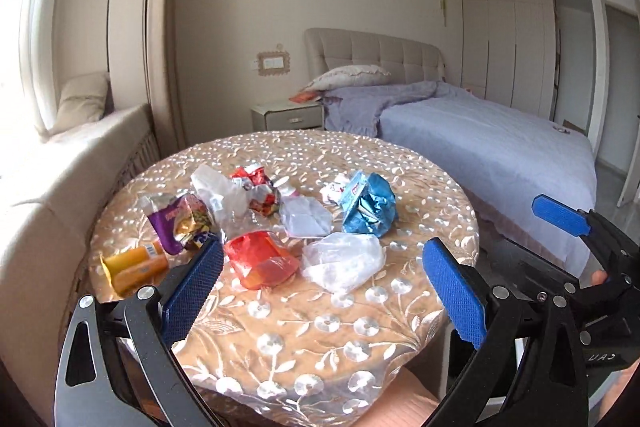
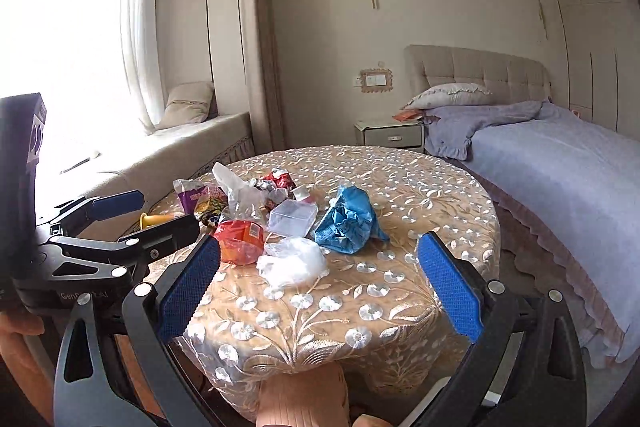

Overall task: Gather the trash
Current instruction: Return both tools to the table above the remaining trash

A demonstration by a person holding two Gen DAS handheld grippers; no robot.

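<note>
Round table (image 1: 400,187) with trash (image 1: 260,259), bed (image 1: 500,147) behind; left gripper (image 1: 328,291), right gripper (image 2: 320,303) spread

Trash lies clustered on the round table: a crumpled blue bag (image 1: 370,205), red bag (image 1: 260,259), clear plastic bag (image 1: 344,261), purple wrapper (image 1: 180,223), orange packet (image 1: 134,267) and a clear box (image 1: 306,217).

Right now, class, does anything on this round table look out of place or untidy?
Yes. Crumpled trash is strewn over the table: a blue wrapper, a red bag, a clear plastic bag, a purple snack packet and a yellow packet. Both grippers, left and right, hang open, holding nothing.
</note>
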